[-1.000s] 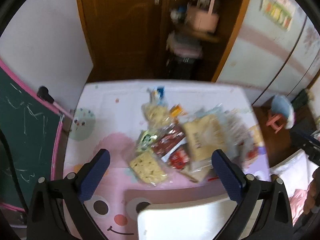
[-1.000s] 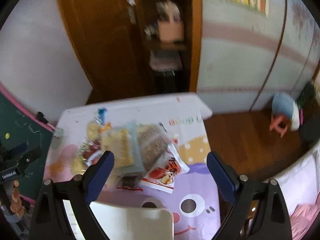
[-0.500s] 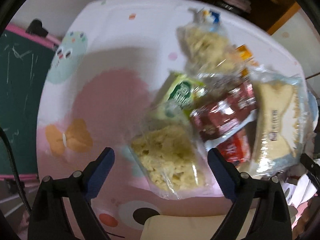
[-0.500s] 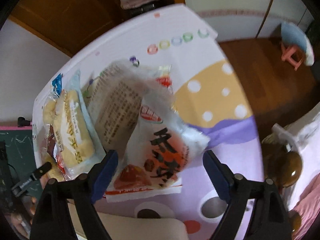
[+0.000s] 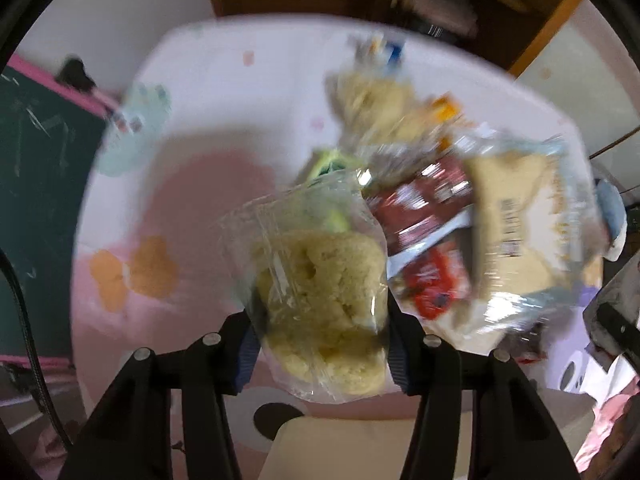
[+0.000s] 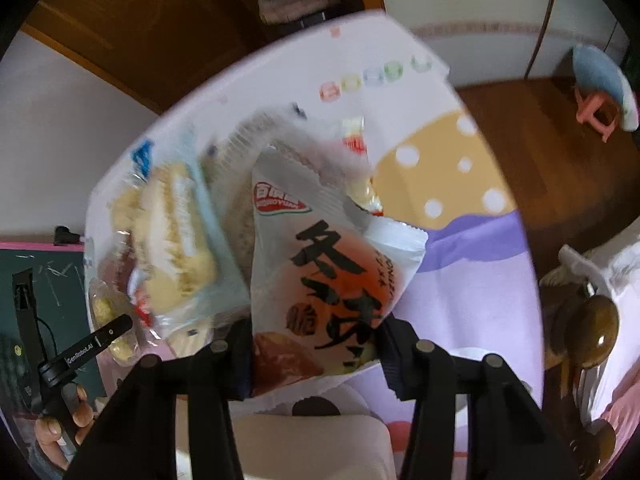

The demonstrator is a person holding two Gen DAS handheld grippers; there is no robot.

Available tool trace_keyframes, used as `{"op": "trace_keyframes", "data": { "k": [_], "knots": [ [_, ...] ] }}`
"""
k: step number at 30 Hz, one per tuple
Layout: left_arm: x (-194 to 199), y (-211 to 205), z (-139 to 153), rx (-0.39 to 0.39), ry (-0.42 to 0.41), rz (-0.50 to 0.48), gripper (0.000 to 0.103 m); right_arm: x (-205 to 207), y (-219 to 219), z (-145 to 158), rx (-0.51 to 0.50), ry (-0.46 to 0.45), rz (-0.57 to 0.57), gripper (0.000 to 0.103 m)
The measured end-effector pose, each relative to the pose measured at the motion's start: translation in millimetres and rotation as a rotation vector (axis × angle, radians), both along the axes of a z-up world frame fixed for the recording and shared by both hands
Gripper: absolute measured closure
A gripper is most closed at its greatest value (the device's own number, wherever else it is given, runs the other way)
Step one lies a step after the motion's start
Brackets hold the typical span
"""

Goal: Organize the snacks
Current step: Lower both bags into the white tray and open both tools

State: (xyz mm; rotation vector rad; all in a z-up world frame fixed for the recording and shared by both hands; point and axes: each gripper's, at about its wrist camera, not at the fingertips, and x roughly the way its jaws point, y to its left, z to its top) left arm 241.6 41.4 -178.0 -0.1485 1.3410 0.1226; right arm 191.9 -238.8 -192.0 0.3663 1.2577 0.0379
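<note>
My left gripper (image 5: pixel 320 354) is shut on a clear bag of pale yellow puffed snack (image 5: pixel 320 292) and holds it above the table. My right gripper (image 6: pixel 314 354) is shut on a white and orange packet with black Chinese characters (image 6: pixel 324 276), also lifted. A pile of snacks lies on the cartoon-print tablecloth (image 5: pixel 192 184): red packets (image 5: pixel 424 216), a wrapped cake (image 5: pixel 516 224), a second puffed snack bag (image 5: pixel 372 104) and a green packet (image 5: pixel 328 164). In the right wrist view the wrapped cake (image 6: pixel 172 232) lies left of the held packet.
A green chalkboard with pink frame (image 5: pixel 36 208) stands at the table's left. A wooden cabinet (image 6: pixel 192 12) is behind the table. A small pink stool (image 6: pixel 596 108) stands on the wooden floor at right. A beige block (image 5: pixel 344 452) sits at the table's near edge.
Both grippers came down over the pile and closed. The left one took the puffed snack bag and the right one took the white and orange packet; both packets are now lifted.
</note>
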Motion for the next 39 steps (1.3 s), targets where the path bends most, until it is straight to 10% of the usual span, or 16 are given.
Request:
{"op": "trace_keyframes", "data": {
  "k": [9, 15, 29, 39],
  "knots": [
    [-102, -19, 148, 0.109, -0.430, -0.155, 0.051, -80, 22, 128, -0.040, -0.359, 0.076, 0.055],
    [-175, -28, 201, 0.110, -0.535, -0.202, 0.051, -154, 50, 171, -0.078, -0.499, 0.163, 0.054],
    [-265, -31, 186, 0.104, -0.547, -0.250, 0.051, -245, 79, 153, -0.067, -0.514, 0.208, 0.054],
    [-267, -38, 136, 0.061, -0.384, -0.289, 0.051, -247, 95, 116, -0.155, -0.390, 0.206, 0.053]
  ]
}}
